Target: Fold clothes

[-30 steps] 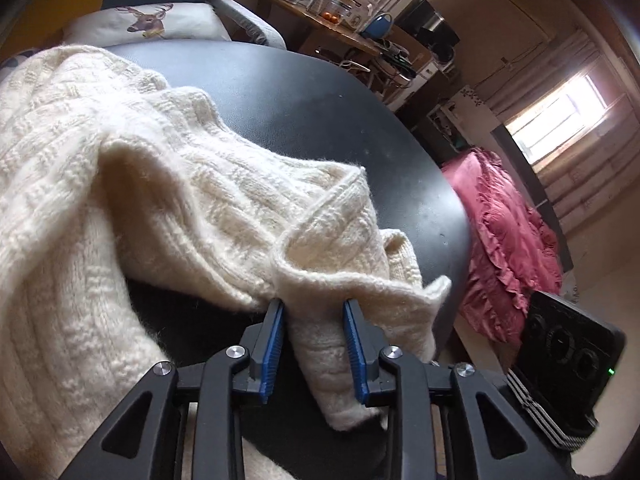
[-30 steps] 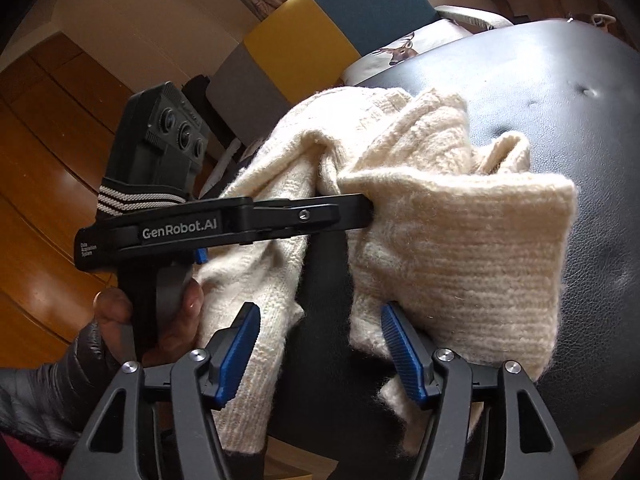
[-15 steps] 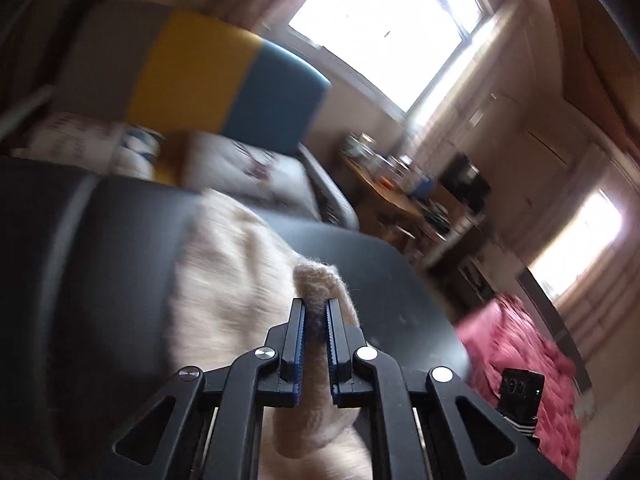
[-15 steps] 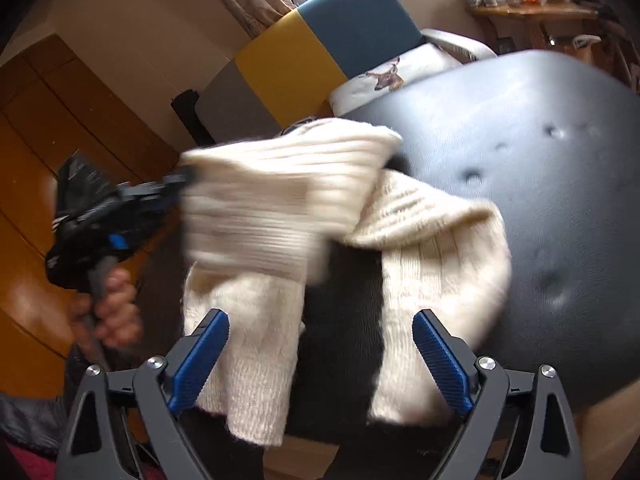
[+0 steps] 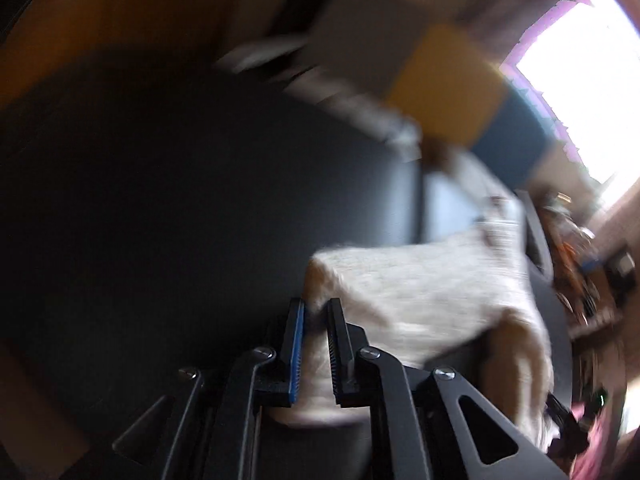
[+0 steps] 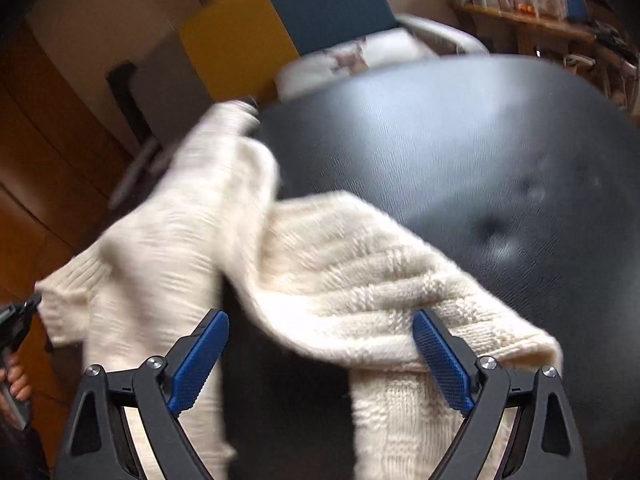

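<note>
The right gripper (image 6: pixel 320 360) hangs over a cream knitted sweater (image 6: pixel 340 280) that lies on a black padded table (image 6: pixel 460 152). Its jaws are opening, wide apart, with a fold of knit between them but not pressed. At the left edge the left gripper (image 6: pixel 16 320) meets a lifted corner of the sweater, a hand (image 6: pixel 16 384) below it. Beyond the table stands a yellow and blue chair (image 6: pixel 280 28).

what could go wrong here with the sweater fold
1. The left gripper pinches only a small edge of the cream sweater; a hard pull may slip it free.
2. The right gripper is opening with knit between its pads but unpressed, so that side may drag or bunch on the black table.
</note>
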{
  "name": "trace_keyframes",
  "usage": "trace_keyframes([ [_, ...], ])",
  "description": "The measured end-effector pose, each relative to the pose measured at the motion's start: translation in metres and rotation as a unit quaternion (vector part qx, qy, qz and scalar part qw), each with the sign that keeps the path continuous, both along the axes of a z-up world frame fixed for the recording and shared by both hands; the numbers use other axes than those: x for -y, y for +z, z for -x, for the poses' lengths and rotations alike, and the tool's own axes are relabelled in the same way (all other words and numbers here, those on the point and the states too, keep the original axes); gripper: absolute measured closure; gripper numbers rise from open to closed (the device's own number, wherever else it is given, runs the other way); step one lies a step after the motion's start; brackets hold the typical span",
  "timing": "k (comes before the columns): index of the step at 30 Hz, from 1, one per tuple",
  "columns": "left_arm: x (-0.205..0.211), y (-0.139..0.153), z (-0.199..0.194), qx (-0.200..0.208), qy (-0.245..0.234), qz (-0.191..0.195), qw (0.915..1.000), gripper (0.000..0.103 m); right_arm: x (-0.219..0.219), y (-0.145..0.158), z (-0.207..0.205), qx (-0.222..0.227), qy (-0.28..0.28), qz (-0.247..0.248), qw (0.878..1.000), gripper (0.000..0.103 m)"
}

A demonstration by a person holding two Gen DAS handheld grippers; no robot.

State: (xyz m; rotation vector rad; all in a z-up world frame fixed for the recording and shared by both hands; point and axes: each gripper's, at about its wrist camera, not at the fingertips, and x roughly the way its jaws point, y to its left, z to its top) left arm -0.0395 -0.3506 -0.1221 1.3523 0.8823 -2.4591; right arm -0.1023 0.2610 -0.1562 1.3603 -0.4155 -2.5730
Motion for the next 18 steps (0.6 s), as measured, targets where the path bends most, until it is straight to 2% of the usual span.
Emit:
trace_keyframes([
  [1, 0.009, -0.003, -0.008, -0.001, 0.016, -0.015, 0.9998, 0.094, 0.001, -0.001, 0.0, -0.005, 0.005, -0.001, 1.0, 0.0],
  [2, 0.016, -0.002, -0.016, -0.009, 0.03, -0.023, 0.9992, 0.092, 0.002, -0.002, 0.0, -0.006, 0.006, -0.003, 1.0, 0.0],
  [4, 0.025, 0.01, -0.041, -0.051, 0.047, -0.036, 0.9969, 0.088, 0.002, -0.004, 0.0, -0.007, 0.007, -0.009, 1.0, 0.0],
  [5, 0.02, 0.017, -0.049, -0.072, 0.032, -0.04, 0.996, 0.087, 0.002, -0.006, 0.0, -0.008, 0.009, -0.013, 1.0, 0.0],
  [8, -0.016, 0.039, -0.064, -0.128, -0.048, -0.046, 0.9896, 0.084, 0.003, -0.009, -0.001, -0.011, 0.007, -0.022, 1.0, 0.0],
  [11, -0.078, 0.041, -0.052, -0.145, -0.151, -0.067, 0.9755, 0.08, 0.004, -0.01, -0.004, -0.016, 0.002, -0.026, 1.0, 0.0],
  [14, -0.141, 0.024, -0.026, -0.132, -0.228, -0.106, 0.9589, 0.079, 0.005, -0.01, -0.005, -0.019, -0.003, -0.026, 0.999, 0.0],
  [18, -0.201, 0.003, 0.003, -0.102, -0.274, -0.125, 0.9481, 0.079, 0.003, -0.011, -0.004, -0.027, 0.004, -0.018, 0.999, 0.0],
])
